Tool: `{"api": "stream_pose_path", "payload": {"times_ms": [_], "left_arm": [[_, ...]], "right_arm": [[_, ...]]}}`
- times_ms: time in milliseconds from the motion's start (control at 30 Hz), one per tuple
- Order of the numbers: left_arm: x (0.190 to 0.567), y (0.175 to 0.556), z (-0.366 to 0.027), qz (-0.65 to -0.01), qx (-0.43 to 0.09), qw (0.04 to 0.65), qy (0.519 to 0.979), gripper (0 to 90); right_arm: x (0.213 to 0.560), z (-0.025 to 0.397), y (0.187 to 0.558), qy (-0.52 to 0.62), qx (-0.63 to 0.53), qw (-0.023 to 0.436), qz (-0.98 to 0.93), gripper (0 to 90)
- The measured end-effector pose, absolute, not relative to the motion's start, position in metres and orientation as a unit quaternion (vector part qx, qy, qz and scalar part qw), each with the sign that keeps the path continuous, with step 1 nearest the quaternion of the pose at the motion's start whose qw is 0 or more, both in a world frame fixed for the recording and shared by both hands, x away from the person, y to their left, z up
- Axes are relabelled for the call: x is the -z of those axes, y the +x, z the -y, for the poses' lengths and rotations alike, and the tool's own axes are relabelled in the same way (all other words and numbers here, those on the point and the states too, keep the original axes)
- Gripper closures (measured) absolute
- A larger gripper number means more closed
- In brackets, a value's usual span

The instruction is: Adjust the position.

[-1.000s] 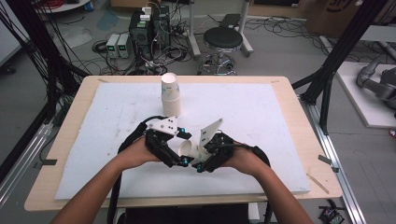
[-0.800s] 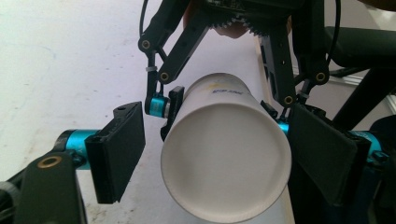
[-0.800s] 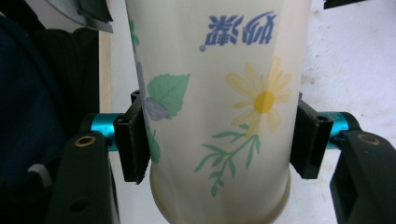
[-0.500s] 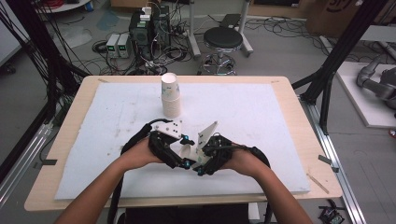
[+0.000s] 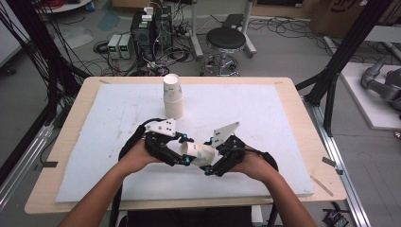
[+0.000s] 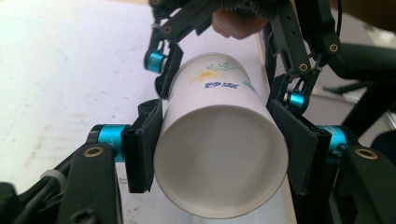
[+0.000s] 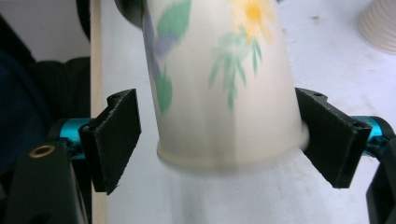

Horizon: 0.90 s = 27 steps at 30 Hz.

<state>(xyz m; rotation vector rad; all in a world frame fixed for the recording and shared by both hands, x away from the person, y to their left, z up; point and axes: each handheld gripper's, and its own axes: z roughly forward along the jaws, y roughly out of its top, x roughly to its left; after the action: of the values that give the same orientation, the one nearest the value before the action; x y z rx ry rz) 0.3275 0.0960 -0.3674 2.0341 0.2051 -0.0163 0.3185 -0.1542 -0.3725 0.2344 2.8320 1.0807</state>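
A white paper cup [image 5: 197,153] with a flower print lies on its side in the air, low over the white mat [image 5: 265,118], between both grippers. My left gripper [image 5: 185,151] is shut on its mouth end. In the left gripper view both pads press the cup [image 6: 219,154] by the rim, and the open mouth faces the camera. My right gripper [image 5: 208,158] straddles the base end. In the right gripper view the blurred cup [image 7: 224,93] touches one pad [image 7: 327,135], with a gap at the other pad [image 7: 116,135]. The right gripper [image 6: 222,86] stands open.
A stack of upside-down paper cups [image 5: 173,97] stands on the mat behind the grippers, and its edge shows in the right gripper view [image 7: 380,23]. The wooden table edge [image 5: 189,203] runs near the person's forearms. A stool and cabling lie beyond the table.
Both hands have shifted slightly toward the near edge with the cup between them. The right gripper's grey plate has tilted a little. The cup stack has not moved.
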Motion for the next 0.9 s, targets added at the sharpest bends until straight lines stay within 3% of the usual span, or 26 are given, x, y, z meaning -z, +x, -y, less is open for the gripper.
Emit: {"api": "stream_pose_path", "payload": {"times_ms": [400,900], "left_arm": [[0.377,0.321,-0.116,-0.102,0.0,0.59,0.801,37.3],[0.389,0.313,-0.119,-0.092,-0.016,0.632,0.77,37.3]], "right_arm": [[0.368,0.187,0.313,0.114,-0.456,0.071,-0.88,18.0],[0.395,0.208,0.305,0.148,-0.545,0.063,-0.823,18.8]]}}
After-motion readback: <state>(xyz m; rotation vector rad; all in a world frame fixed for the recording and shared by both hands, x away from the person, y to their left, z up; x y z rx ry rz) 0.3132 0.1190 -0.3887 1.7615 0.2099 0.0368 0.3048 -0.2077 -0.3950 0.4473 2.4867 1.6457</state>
